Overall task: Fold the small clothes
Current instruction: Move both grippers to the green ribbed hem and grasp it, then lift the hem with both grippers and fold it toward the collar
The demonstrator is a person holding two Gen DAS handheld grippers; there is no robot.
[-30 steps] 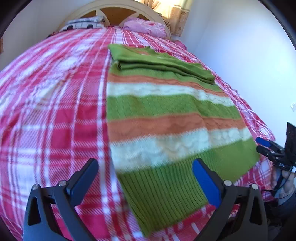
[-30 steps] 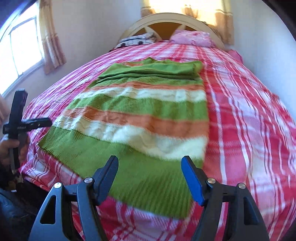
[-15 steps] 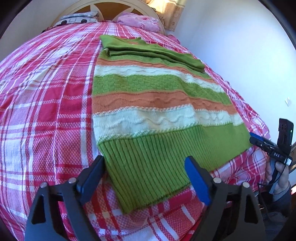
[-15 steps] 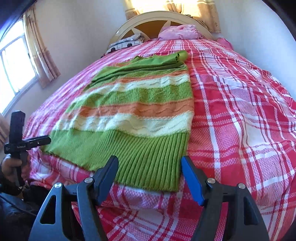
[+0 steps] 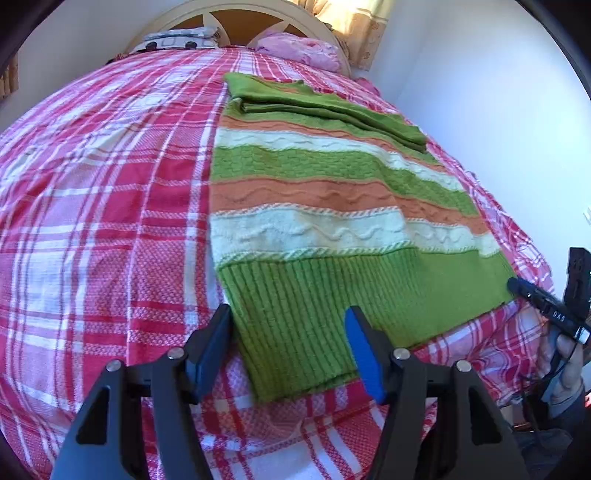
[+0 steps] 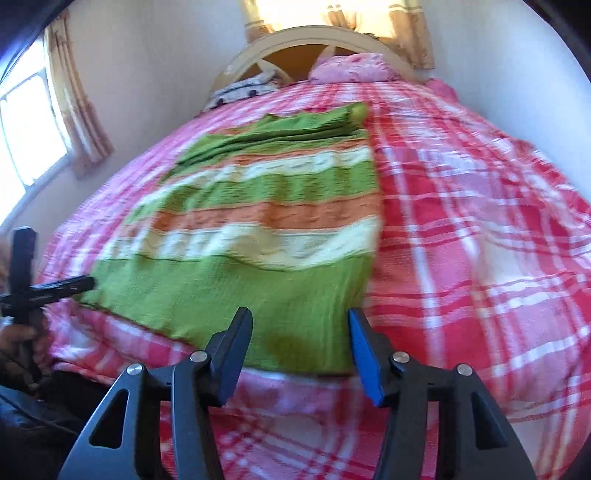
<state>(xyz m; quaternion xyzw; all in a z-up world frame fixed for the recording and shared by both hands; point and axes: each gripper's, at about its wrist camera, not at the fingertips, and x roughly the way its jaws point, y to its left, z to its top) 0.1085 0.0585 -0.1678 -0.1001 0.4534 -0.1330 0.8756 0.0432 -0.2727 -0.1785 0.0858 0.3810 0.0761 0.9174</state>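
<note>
A striped knit sweater [image 5: 325, 206] in green, orange and cream lies flat on the bed, its sleeves folded across the far end and its green ribbed hem nearest me. It also shows in the right wrist view [image 6: 266, 221]. My left gripper [image 5: 288, 332] is open and empty, low over the hem's left corner. My right gripper [image 6: 299, 332] is open and empty, low over the hem's right corner. The right gripper also shows at the hem's far corner in the left wrist view [image 5: 546, 310], and the left gripper shows likewise in the right wrist view [image 6: 55, 288].
The bed has a red and white plaid cover [image 5: 103, 206]. Pillows [image 6: 351, 66] lie against a cream headboard [image 5: 236, 14] at the far end. A white wall [image 5: 480, 92] runs close along one side. A curtained window [image 6: 33, 122] is on the other side.
Both grippers have dropped lower and closer to the hem's near corners. Their jaws have narrowed somewhat but stay open. The sweater has not moved.
</note>
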